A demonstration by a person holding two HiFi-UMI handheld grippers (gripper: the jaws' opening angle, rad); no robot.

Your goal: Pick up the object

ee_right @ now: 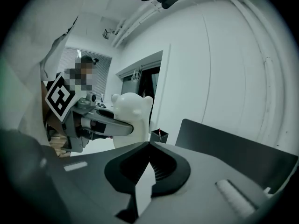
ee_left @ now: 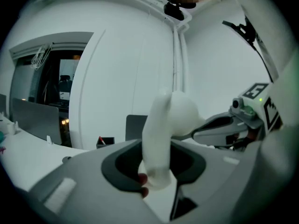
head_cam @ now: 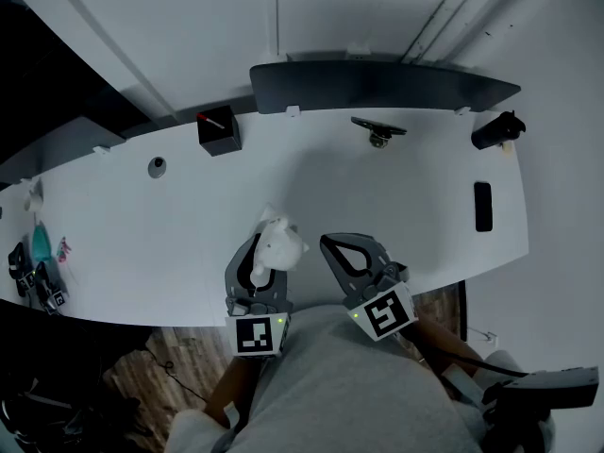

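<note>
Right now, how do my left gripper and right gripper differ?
The left gripper has jaws wide apart; the right gripper has them shut together. The left gripper grips the white bear figurine; the right gripper holds nothing. Both are grey, at the near edge of the white table.

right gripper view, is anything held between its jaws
No, the right gripper has its jaws closed tip to tip with nothing between them; the white bear is farther off, to their left.

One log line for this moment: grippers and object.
phase: grasp | left gripper: shut on white bear | right gripper: shut, empty | bear lifted off table: cannot tell
</note>
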